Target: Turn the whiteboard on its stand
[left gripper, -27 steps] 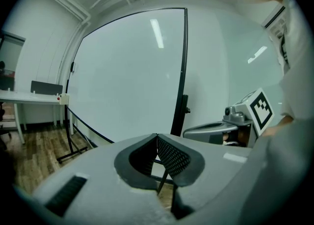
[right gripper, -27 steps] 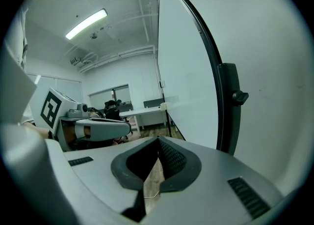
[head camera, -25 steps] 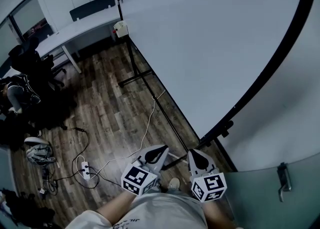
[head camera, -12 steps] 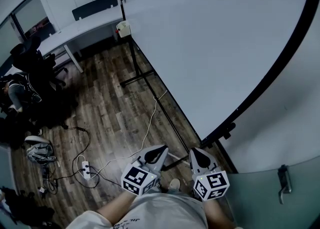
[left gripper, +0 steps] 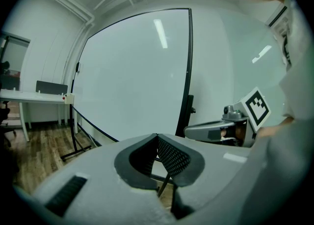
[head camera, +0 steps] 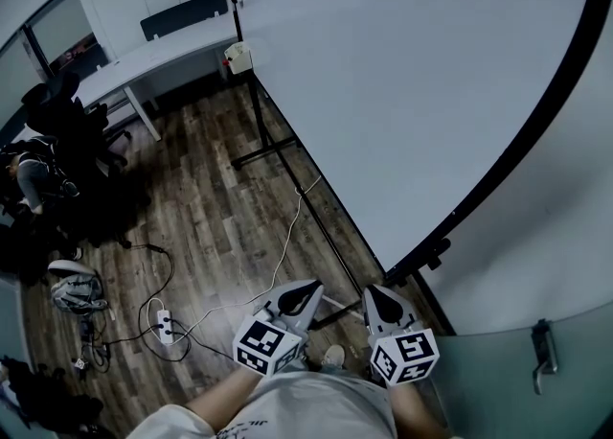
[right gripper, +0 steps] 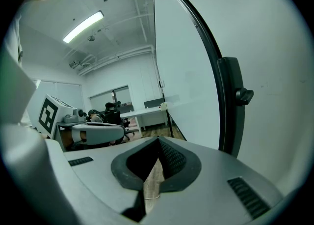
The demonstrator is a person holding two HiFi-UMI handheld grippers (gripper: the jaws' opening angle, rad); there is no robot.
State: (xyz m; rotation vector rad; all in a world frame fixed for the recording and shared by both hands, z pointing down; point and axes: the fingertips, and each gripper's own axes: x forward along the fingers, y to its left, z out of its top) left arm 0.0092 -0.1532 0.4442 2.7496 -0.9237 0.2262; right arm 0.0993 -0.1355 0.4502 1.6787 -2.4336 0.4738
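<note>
Both pressed together, empty: your left tool (head camera: 311, 287), right tool (head camera: 375, 291). Whiteboard (head camera: 402, 82) likely big, stiff, slick; grip black frame edge (head camera: 479, 186).

Whiteboard (head camera: 402, 73): a large, blank white panel in a thin dark frame is standing upright, filling the upper right of the head view.
Stand (head camera: 263, 151): black tubular legs are resting on the wood floor (head camera: 201, 207), with a low rail running under the board's bottom edge.
Near upright (right gripper: 229, 106): a black post is flanking the board's edge, carrying a locking knob (right gripper: 244, 95) on its side.
</note>
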